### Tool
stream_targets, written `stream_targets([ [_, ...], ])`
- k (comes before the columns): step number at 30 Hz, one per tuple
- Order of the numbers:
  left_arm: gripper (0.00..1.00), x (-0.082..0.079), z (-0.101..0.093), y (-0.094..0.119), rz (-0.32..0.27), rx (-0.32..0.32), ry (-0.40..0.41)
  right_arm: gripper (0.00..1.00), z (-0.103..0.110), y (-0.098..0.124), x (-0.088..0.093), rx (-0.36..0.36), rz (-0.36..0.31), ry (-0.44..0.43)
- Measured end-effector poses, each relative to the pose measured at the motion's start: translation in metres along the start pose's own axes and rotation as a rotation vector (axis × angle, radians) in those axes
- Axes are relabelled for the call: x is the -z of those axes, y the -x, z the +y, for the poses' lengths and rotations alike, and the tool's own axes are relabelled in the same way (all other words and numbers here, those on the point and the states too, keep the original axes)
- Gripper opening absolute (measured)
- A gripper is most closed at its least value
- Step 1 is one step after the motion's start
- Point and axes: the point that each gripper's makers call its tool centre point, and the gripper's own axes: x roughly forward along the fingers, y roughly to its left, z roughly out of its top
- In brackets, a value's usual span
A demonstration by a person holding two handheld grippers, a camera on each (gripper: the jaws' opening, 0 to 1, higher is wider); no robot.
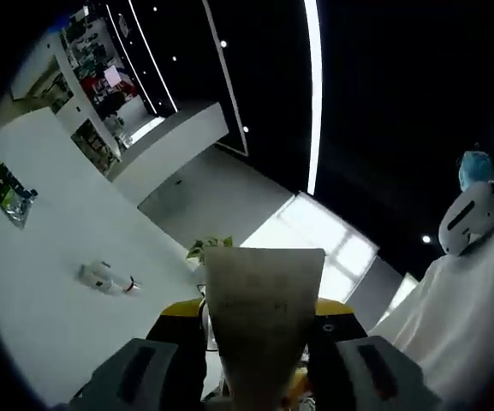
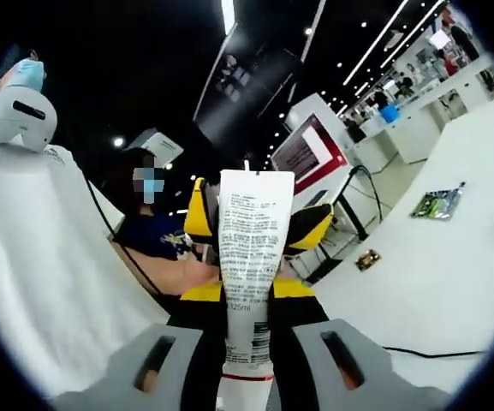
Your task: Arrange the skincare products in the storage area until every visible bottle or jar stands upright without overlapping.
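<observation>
White table [image 1: 50, 274], small bottle [image 1: 106, 278] lying flat, dark ceiling, strip lights [image 1: 312, 86]

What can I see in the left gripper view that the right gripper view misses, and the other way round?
Left gripper view: a small white bottle lying on its side on the white table, a potted green plant behind.

Right gripper view: printed text on a white squeeze tube clamped in the right gripper, and a black cable.

Both: a green foil packet, and a tube held between the view's own jaws.
</observation>
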Motion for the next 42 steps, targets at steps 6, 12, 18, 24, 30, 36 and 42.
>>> stream_targets([
  [6, 0.47, -0.002, -0.003, 0.001, -0.033, -0.011, 0.016, 0.16, 0.005, 0.0, -0.001, -0.049, 0.003, -0.03],
  [12, 0.46, 0.001, -0.009, 0.004, -0.03, -0.008, 0.037, 0.18, 0.01, -0.003, 0.003, -0.043, 0.017, -0.029],
  [18, 0.44, 0.0, 0.004, 0.009, -0.093, -0.099, 0.026, 0.19, 0.001, -0.008, 0.009, -0.028, 0.045, -0.043],
  [24, 0.44, -0.004, 0.019, 0.011, -0.115, -0.166, 0.035, 0.23, -0.01, -0.013, 0.012, 0.046, 0.082, -0.032],
  [30, 0.43, 0.002, 0.034, 0.007, -0.097, -0.247, 0.017, 0.25, -0.023, -0.01, 0.02, 0.129, 0.103, -0.054],
  [36, 0.43, -0.006, 0.048, 0.014, -0.144, -0.327, -0.005, 0.27, -0.035, -0.01, 0.018, 0.202, 0.135, -0.04],
  [42, 0.43, -0.012, 0.061, 0.027, -0.172, -0.394, 0.007, 0.28, -0.044, -0.017, 0.019, 0.291, 0.201, 0.024],
])
